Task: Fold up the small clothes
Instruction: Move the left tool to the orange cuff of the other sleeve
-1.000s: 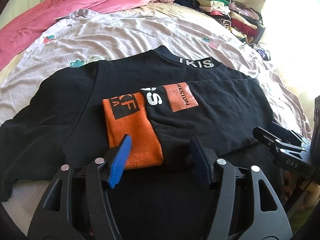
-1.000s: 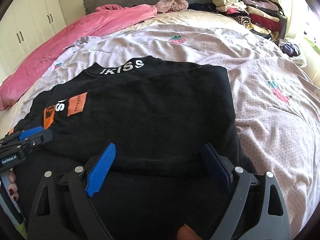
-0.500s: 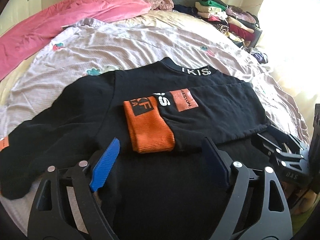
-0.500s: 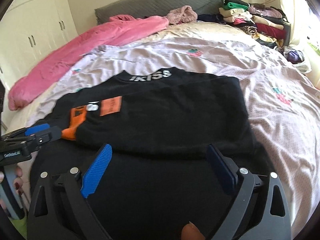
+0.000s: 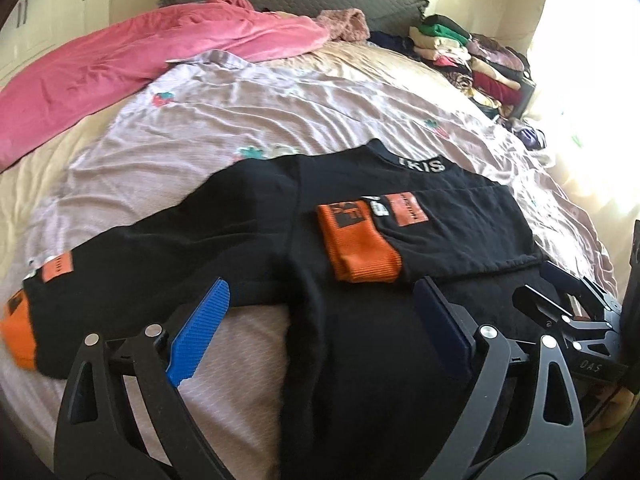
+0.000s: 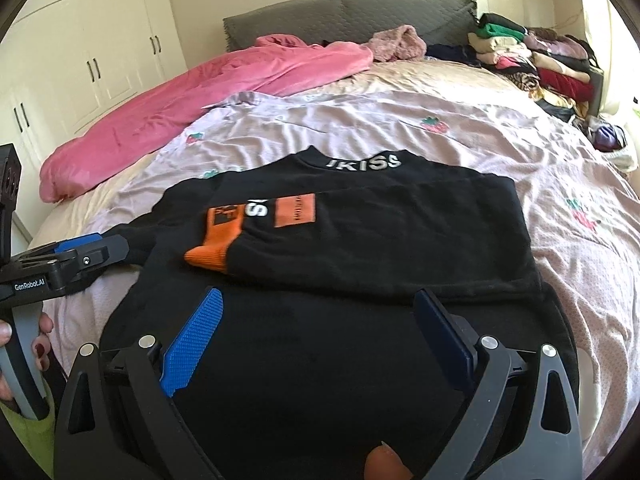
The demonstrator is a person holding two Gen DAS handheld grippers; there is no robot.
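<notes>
A black sweatshirt (image 5: 360,360) with orange cuffs lies flat on the bed, collar away from me; it also shows in the right wrist view (image 6: 360,240). Its right sleeve is folded across the chest, orange cuff (image 5: 356,248) near the middle. The left sleeve (image 5: 120,272) lies spread out to the left with its orange cuff (image 5: 16,332) at the edge. My left gripper (image 5: 320,312) is open and empty above the hem. My right gripper (image 6: 320,316) is open and empty above the lower body, and shows at right in the left wrist view (image 5: 568,312).
A pink blanket (image 5: 120,64) lies along the far left of the bed. A stack of folded clothes (image 5: 472,64) sits at the far right corner. The lilac sheet (image 5: 240,120) covers the bed. White cupboards (image 6: 80,60) stand behind on the left.
Both grippers have drawn back and up from the sweatshirt. The left gripper has opened wider. The left sleeve has come into view.
</notes>
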